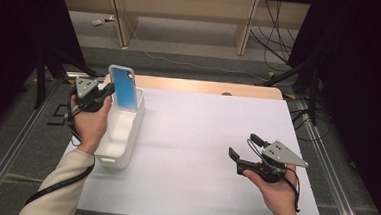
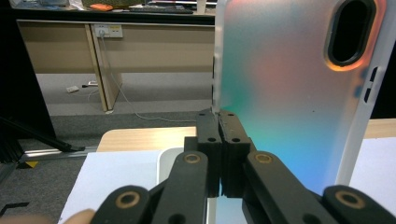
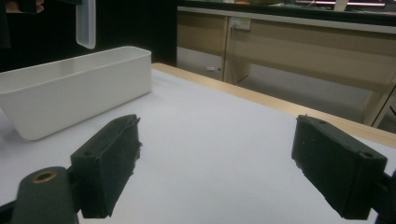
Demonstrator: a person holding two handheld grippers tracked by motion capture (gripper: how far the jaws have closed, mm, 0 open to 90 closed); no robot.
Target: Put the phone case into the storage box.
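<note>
A phone case (image 1: 124, 87) with a white rim and a blue-tinted translucent back is held upright above the far end of the white bin (image 1: 138, 123). My left gripper (image 1: 110, 89) is shut on the case's side edge; in the left gripper view the case (image 2: 289, 88) stands tall with its oval camera cutout at top right, and the jaws (image 2: 218, 125) pinch its left edge. My right gripper (image 1: 242, 146) rests open over the white sheet at the right, nothing between its fingers (image 3: 112, 163). From the right gripper view the bin (image 3: 70, 91) lies at left, the case (image 3: 85, 23) hanging above it.
A white sheet (image 1: 195, 153) covers most of the wooden table (image 1: 205, 86). Beyond the far edge are wooden desk legs, floor cables and black tripod legs. Metal rails run along both sides of the table.
</note>
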